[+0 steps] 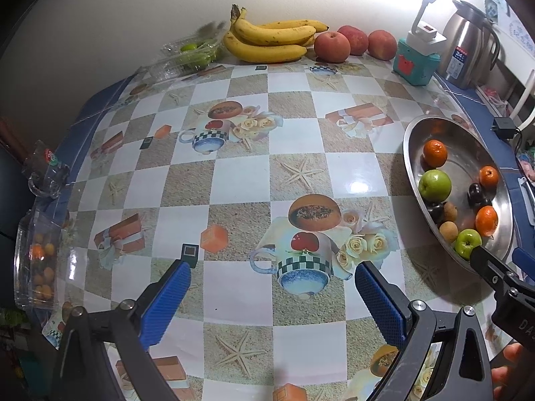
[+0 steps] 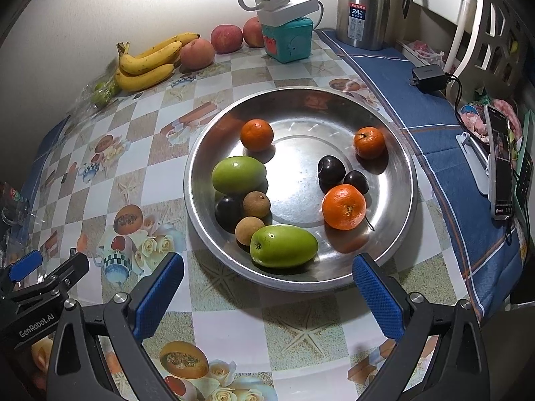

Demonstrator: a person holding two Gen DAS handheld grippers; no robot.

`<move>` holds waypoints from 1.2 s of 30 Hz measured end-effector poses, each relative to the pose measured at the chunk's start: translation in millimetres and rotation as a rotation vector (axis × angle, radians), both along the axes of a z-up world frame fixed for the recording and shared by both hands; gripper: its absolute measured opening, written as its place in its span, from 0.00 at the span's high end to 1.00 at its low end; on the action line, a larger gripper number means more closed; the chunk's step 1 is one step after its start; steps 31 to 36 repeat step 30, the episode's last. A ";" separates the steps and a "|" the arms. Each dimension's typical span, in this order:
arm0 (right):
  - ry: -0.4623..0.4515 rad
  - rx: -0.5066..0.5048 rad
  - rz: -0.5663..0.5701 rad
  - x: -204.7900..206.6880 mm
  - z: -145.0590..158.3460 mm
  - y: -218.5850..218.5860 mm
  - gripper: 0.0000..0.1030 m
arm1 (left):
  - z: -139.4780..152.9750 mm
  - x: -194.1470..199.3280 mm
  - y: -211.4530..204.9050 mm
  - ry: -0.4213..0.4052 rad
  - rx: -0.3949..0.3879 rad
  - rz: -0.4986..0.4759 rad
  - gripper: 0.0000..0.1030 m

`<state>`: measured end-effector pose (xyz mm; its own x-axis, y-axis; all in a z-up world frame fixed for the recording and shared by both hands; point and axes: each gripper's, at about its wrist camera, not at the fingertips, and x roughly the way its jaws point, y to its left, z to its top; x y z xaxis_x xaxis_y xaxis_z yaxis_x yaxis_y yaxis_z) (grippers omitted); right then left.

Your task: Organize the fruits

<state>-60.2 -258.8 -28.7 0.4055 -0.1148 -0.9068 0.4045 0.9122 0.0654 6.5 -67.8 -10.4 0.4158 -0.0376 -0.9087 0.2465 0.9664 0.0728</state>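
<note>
Checkered, picture-printed counter (image 2: pixel 214 320) carries a round steel basin (image 2: pixel 406 180) gathering oranges, green and dark fruits; just before its near rim the right hand-held gripper (image 2: pixel 267 277) spreads released, seemingly choosing; left hand-held gripper (image 1: pixel 272 279) likewise released, waiting beside it.

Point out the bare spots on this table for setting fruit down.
Widest free patch: checkered tablecloth between yellow banana bunch, steel fruit bowl and open left gripper. Inside the bowl, only the shiny centre is bare. Crowded: back wall row with red apples, teal box, steel kettle.
</note>
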 end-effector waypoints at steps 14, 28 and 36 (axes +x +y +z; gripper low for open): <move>0.022 -0.003 0.010 3.6 -5.0 3.5 0.02 | 0.1 1.4 1.3 0.002 0.001 0.001 0.03; 0.023 0.000 0.008 2.9 -6.8 3.2 0.02 | 2.8 1.7 3.7 -0.022 -0.003 0.012 0.03; 0.023 0.000 0.009 2.8 -6.8 3.1 0.02 | 2.5 2.0 3.2 -0.017 -0.009 0.007 0.03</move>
